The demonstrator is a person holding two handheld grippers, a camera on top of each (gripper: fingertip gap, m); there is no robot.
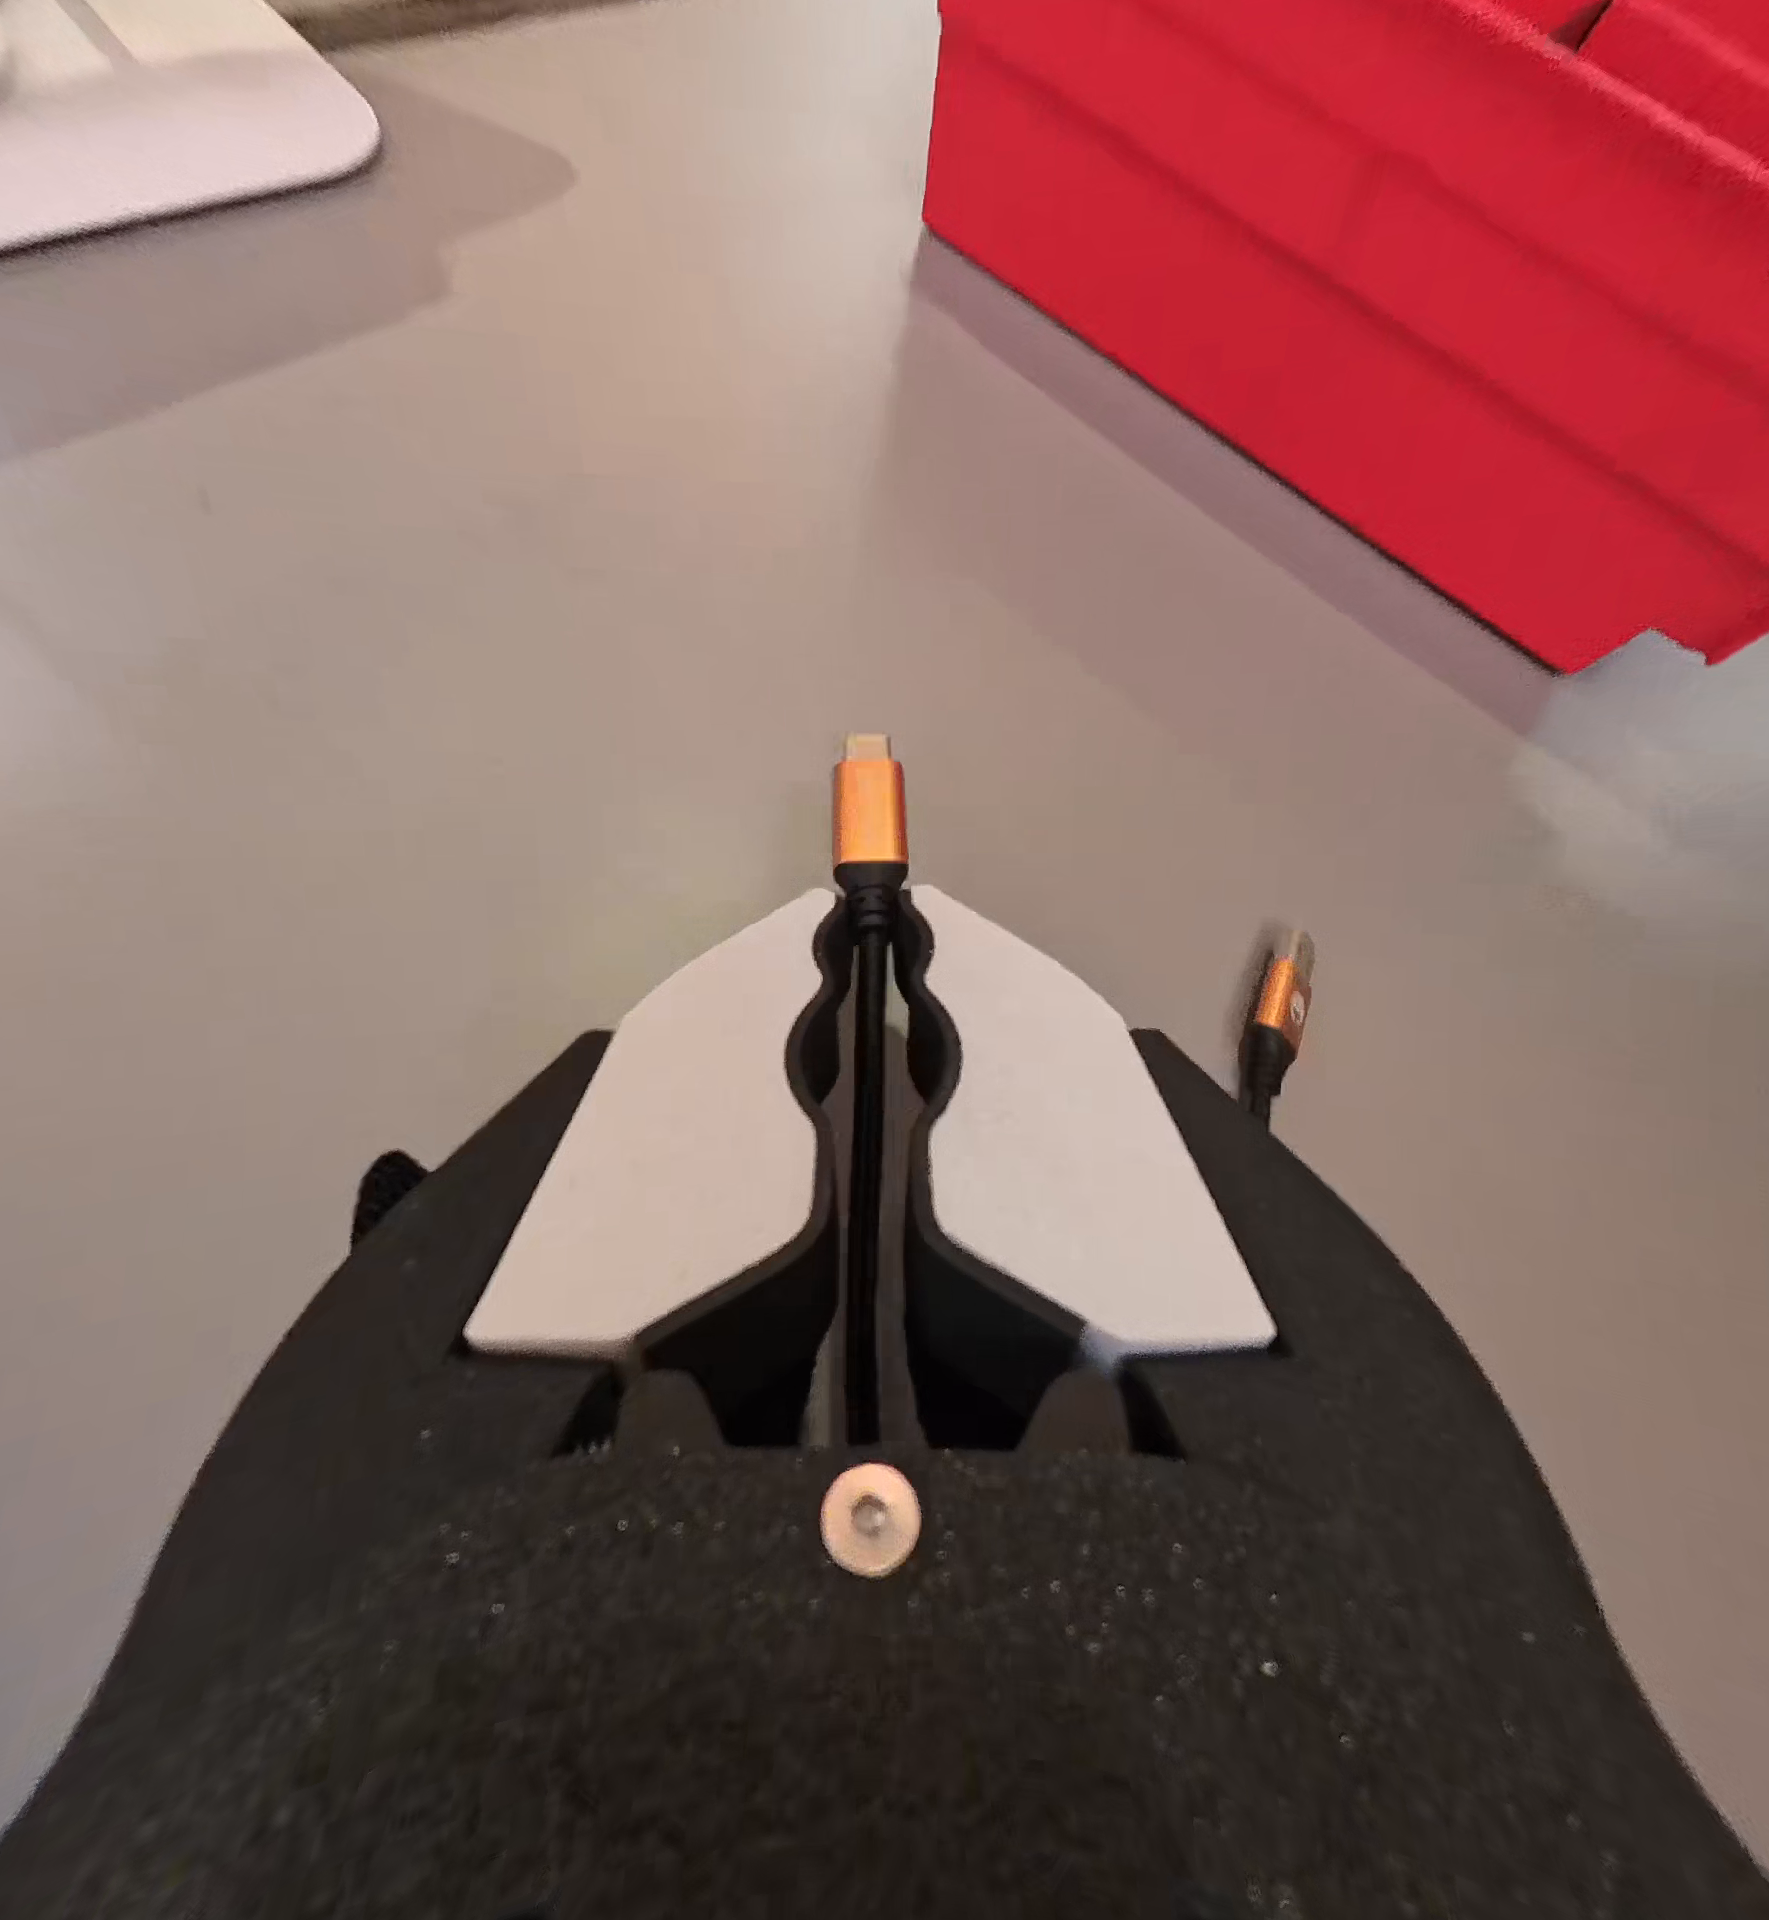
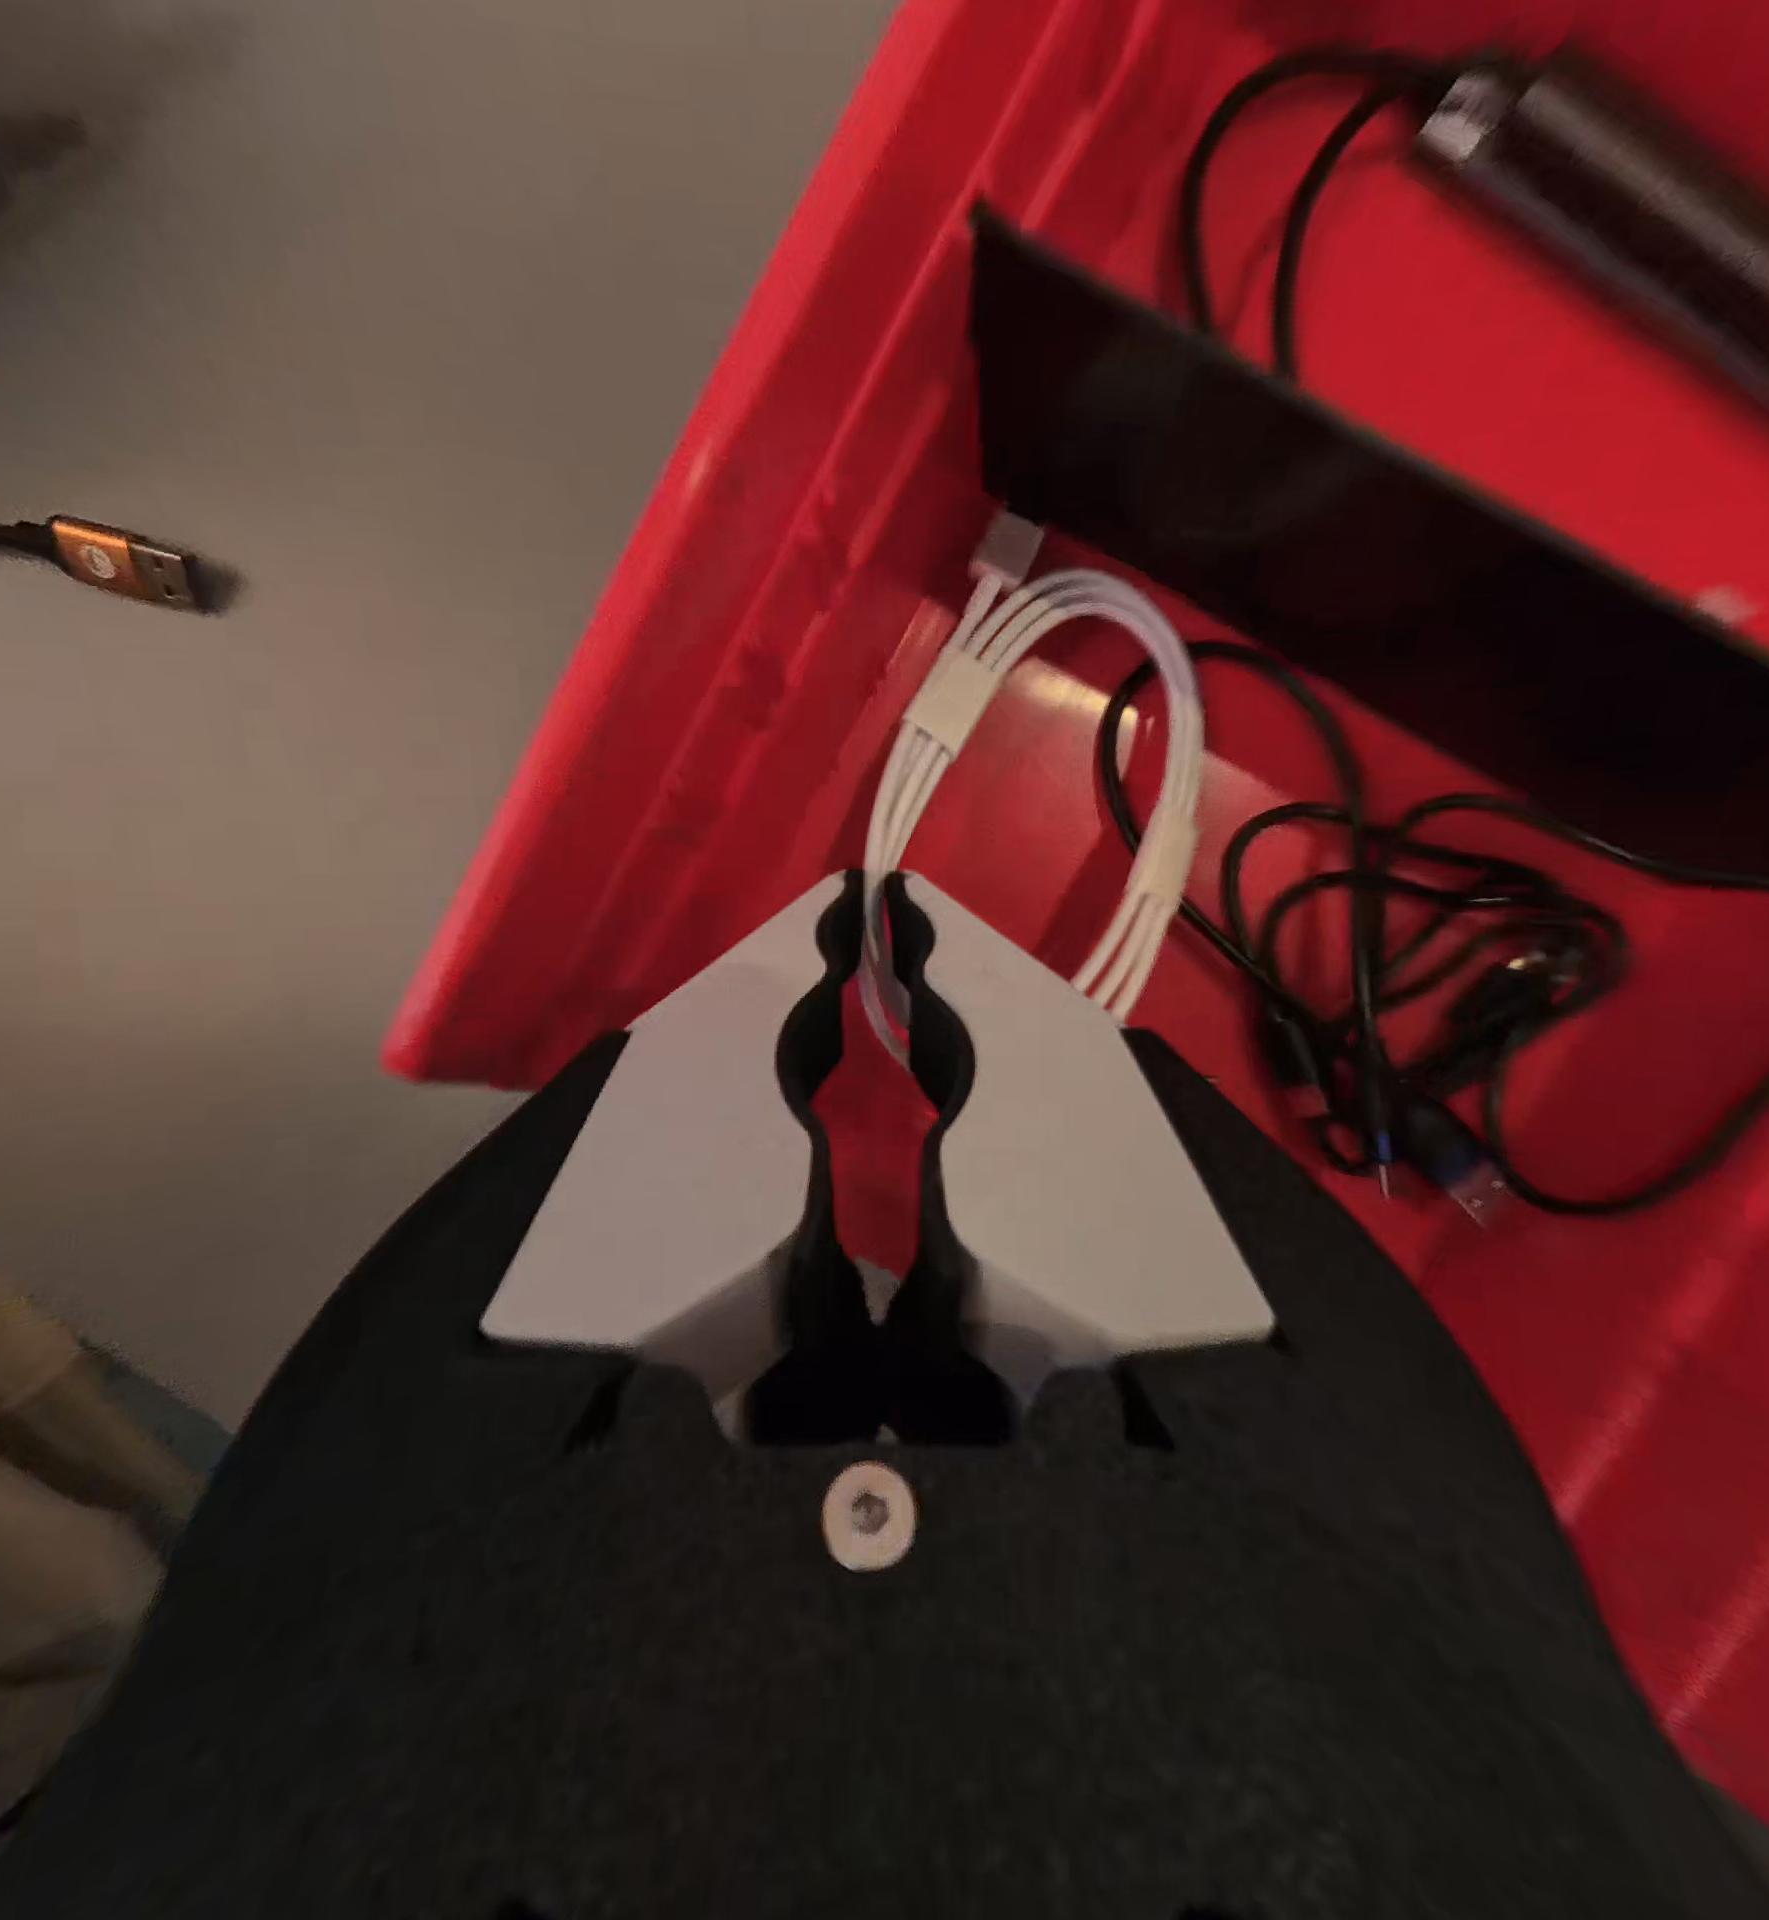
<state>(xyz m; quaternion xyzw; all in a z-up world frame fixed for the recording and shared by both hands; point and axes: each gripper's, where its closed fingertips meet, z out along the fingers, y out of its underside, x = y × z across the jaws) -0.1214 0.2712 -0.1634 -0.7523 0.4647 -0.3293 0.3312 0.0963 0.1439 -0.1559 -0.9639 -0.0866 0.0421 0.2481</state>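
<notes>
My left gripper (image 1: 867,896) pinched a black cable (image 1: 867,1195) at centre frame, its orange plug (image 1: 867,816) poking past the tips above the grey table (image 1: 444,675); 2nd orange plug (image 1: 1278,997) hung at right. My right gripper (image 2: 867,883), over the red box (image 2: 1482,1299) w/ tangled black cords (image 2: 1431,997), clamped a white cable bundle (image 2: 1025,748).

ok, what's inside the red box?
Inside the red box: bundled white cable pinched by the right gripper, tangled black cables, black divider, dark blurred cylinder. Beneath them: hidden.
</notes>
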